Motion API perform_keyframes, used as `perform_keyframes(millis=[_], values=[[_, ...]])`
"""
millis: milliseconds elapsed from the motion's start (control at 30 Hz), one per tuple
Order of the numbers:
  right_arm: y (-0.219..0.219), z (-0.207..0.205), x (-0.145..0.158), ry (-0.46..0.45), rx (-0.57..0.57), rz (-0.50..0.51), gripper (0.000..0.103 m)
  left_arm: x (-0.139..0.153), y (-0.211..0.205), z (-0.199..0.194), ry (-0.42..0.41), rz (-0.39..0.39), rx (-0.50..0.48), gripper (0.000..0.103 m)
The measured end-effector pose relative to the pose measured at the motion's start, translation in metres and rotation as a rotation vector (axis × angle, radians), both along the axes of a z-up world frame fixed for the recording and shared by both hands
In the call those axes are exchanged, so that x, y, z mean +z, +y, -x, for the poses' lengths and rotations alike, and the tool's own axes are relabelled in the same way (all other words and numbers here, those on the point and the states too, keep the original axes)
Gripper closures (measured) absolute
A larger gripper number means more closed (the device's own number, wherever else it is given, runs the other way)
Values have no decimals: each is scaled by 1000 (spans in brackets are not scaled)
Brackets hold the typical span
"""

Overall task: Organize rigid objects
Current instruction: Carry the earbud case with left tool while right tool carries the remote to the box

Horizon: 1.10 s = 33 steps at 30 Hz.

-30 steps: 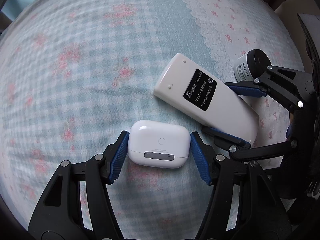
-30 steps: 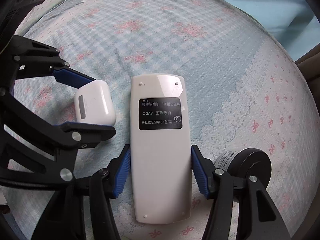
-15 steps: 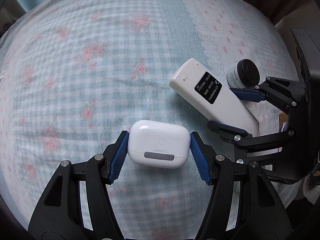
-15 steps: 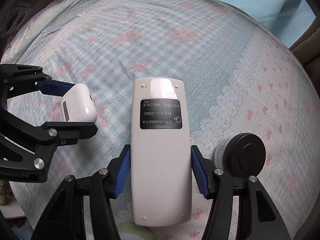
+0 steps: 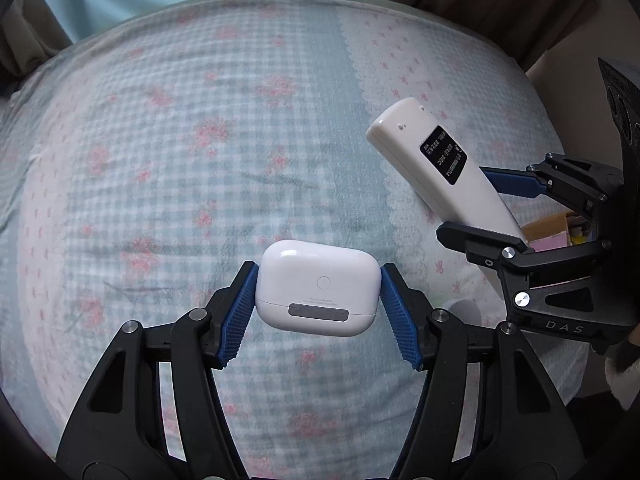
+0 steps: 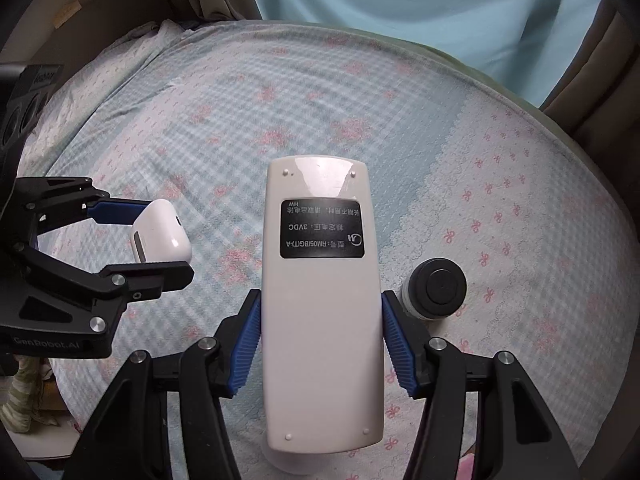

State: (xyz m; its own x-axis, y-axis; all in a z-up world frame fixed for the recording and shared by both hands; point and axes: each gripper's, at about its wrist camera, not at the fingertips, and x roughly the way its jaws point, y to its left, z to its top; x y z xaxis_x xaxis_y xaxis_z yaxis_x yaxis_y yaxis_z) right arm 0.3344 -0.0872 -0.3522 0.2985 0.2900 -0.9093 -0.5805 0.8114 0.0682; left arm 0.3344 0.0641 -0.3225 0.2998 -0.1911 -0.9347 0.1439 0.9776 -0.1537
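White remote (image 6: 320, 320) clamped between blue fingers (image 6: 246, 344) above checked bedsheet (image 6: 400, 120), black-lidded jar (image 6: 436, 290) beside.

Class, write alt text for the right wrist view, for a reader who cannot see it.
The right gripper grips a white remote control, label side up, between blue fingers above a checked floral bedsheet. At left, the left gripper holds a white earbud case; a black-lidded jar stands on the sheet at right.

Both wrist cameras are looking steeply down along their own fingers, close above the bed (image 5: 168, 184). Each is catching the other hand-held gripper at its inner edge, sharing the checked bedspread (image 6: 420, 128) between.
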Motion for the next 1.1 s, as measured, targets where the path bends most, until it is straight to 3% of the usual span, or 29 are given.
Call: perform_keyframes(millis=[367, 567, 800, 1100], values=[[-54, 62, 107, -74, -152, -104, 50, 97, -56, 55, -115, 20, -76, 45], [-101, 99, 145, -107, -256, -142, 50, 125, -109, 80, -149, 54, -148, 45], [-176, 138, 164, -128, -378, -159, 50, 139, -184, 104, -166, 89, -237, 45], [-286, 170, 161, -100, -557, -166, 50, 132, -286, 115, -134, 133, -351, 45]])
